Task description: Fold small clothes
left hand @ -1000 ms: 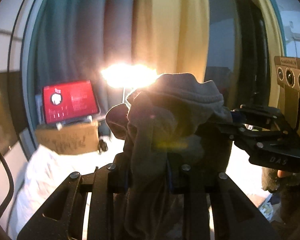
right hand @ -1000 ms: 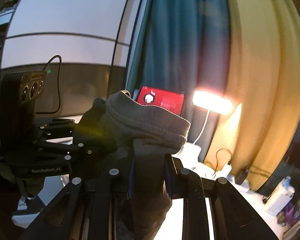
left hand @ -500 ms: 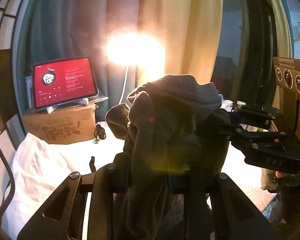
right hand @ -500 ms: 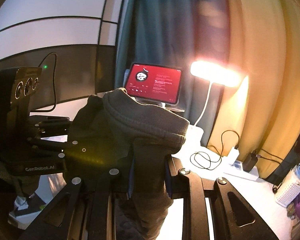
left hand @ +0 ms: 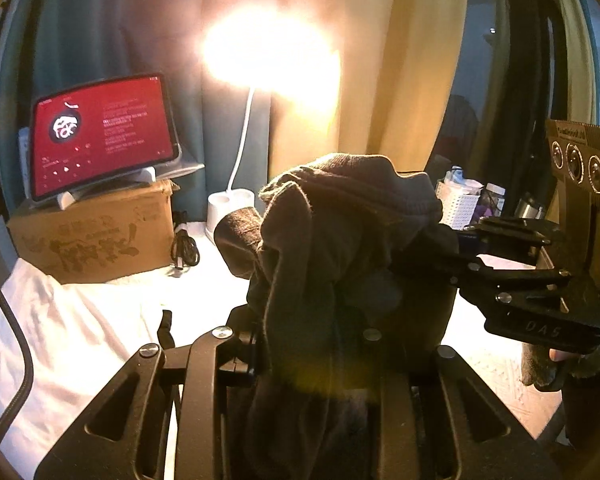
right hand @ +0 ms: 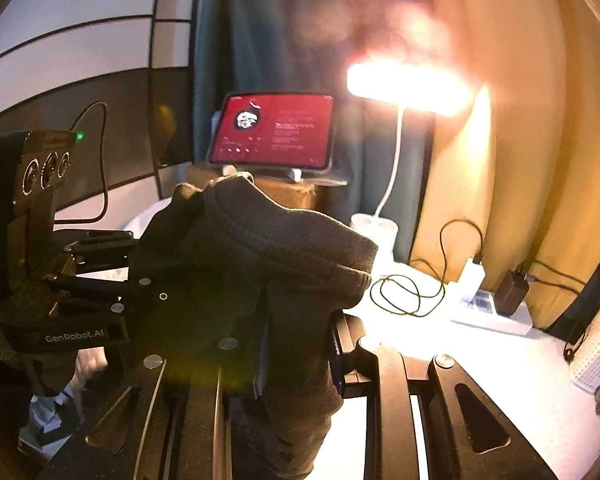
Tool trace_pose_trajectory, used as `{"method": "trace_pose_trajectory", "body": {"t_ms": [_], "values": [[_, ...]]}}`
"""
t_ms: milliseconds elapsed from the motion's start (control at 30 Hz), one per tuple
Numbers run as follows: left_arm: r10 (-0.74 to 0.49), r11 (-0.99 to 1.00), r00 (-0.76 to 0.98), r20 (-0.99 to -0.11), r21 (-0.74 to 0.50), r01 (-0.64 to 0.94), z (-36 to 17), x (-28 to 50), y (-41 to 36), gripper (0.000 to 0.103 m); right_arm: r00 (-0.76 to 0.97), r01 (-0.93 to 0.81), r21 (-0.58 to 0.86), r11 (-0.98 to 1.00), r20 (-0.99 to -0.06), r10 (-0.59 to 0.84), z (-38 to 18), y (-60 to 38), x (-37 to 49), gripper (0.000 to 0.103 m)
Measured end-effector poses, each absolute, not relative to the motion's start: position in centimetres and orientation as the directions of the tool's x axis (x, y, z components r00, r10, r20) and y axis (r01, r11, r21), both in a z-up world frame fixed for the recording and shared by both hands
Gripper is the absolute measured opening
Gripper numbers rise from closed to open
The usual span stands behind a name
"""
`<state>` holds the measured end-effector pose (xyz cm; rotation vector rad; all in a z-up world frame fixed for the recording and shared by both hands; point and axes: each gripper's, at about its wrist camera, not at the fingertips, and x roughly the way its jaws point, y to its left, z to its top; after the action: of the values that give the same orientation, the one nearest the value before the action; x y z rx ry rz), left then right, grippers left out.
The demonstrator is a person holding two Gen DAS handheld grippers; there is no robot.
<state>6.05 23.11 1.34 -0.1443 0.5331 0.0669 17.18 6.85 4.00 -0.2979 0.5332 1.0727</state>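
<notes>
Now your left gripper [left hand: 312,344] and right gripper [right hand: 296,344] have both come down toward the white table [right hand: 480,356], each clamped on the dark garment [left hand: 352,240], which hangs bunched between them in the air. It looks ready to lay flat for folding.

Dark garment [left hand: 348,264] hides left gripper [left hand: 312,344] pads; lower end cut off by frame edge. Lamp head [left hand: 268,56] blown out; tablet [left hand: 100,136] text unreadable.

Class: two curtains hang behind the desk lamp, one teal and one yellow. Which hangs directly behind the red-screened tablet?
The teal curtain; the yellow curtain hangs beyond the lamp.
</notes>
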Motion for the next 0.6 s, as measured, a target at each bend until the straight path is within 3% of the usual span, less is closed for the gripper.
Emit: {"method": "trace_pose_trajectory", "body": {"t_ms": [600], "values": [[0.026,0.983,0.790,-0.612,-0.130,-0.133,-4.1,12.1,25.8,0.025,0.309,-0.872,0.108,0.478,-0.637,0.706,-3.2,10.5,24.5,0.025]]}}
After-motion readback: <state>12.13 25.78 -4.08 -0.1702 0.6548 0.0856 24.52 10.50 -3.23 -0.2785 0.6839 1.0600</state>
